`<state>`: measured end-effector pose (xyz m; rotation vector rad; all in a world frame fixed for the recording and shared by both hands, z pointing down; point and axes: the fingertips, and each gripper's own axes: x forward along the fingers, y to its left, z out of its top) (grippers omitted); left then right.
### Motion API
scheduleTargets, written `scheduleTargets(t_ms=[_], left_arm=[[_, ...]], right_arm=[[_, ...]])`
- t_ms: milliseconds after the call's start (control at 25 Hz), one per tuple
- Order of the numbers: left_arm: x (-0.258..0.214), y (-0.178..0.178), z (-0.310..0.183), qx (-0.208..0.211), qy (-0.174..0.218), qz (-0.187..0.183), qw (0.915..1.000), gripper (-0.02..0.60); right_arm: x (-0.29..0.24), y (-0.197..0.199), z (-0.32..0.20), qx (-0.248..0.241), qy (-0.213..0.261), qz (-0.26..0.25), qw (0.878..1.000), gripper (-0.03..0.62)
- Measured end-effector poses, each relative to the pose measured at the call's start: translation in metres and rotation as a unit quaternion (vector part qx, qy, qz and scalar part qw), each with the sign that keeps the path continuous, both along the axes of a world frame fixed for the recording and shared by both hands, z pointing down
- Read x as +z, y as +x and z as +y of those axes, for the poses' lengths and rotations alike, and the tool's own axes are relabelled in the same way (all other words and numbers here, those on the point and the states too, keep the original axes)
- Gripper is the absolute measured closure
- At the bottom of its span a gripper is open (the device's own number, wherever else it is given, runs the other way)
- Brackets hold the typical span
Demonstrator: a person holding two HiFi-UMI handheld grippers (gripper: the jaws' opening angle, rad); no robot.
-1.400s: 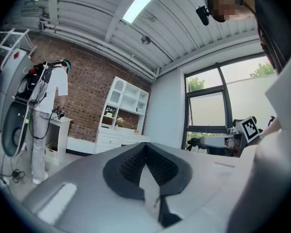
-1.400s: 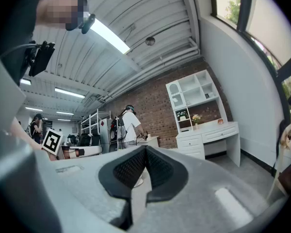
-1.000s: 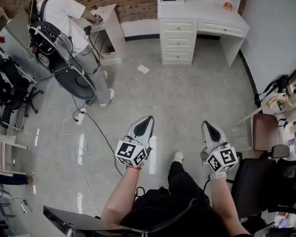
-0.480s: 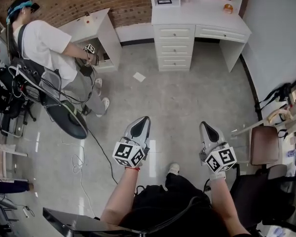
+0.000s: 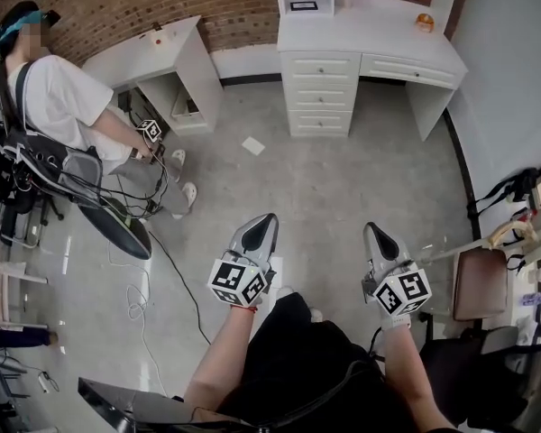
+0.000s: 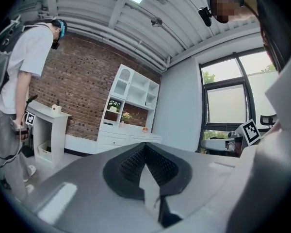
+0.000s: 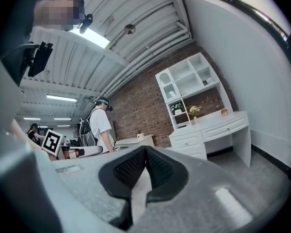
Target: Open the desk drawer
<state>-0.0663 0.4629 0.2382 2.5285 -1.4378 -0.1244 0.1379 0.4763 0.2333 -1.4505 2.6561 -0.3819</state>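
Observation:
The white desk (image 5: pixel 370 39) stands far ahead against the brick wall. It has a stack of three drawers (image 5: pixel 320 93) and one wide drawer (image 5: pixel 406 69), all closed. My left gripper (image 5: pixel 267 219) and right gripper (image 5: pixel 373 230) hang over the grey floor well short of the desk. Both are shut with nothing between the jaws. In the left gripper view the left gripper (image 6: pixel 145 145) points toward the desk (image 6: pixel 123 139) in the distance. In the right gripper view the right gripper (image 7: pixel 145 149) has the desk (image 7: pixel 208 129) to its right.
Another person (image 5: pixel 63 106) with a backpack rig stands at the left beside a smaller white desk (image 5: pixel 153 57). Cables (image 5: pixel 176 260) trail over the floor on the left. A brown chair (image 5: pixel 481 271) stands at the right. A paper scrap (image 5: pixel 252 144) lies before the drawers.
The other person has stepped left, away from the smaller desk. The view has shifted a little and my leg has swung forward. Both grippers keep their pose and stay shut.

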Motion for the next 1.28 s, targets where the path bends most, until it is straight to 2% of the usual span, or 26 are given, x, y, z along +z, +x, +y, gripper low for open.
scheduleTargets(t_ms=[240,560,1000,1280], left_arm=[[0.011,-0.006,-0.045,0.001,-0.01,-0.004,0.9999,0.578],[0.012,-0.017,-0.137,0.0,-0.01,0.001,0.9999,0.579],[0.011,-0.023,-0.256,0.02,-0.011,0.001,0.9997,0.579],[0.024,-0.031,-0.313,0.036,-0.014,-0.002,0.9992,0.579]], right_arm=[[0.007,-0.005,-0.042,-0.002,0.001,-0.002,1.0,0.594],[0.0,-0.006,-0.132,0.005,0.002,0.007,1.0,0.594],[0.006,-0.022,-0.245,0.014,-0.009,0.0,1.0,0.594],[0.02,-0.028,-0.303,0.035,-0.015,-0.018,0.999,0.594]])
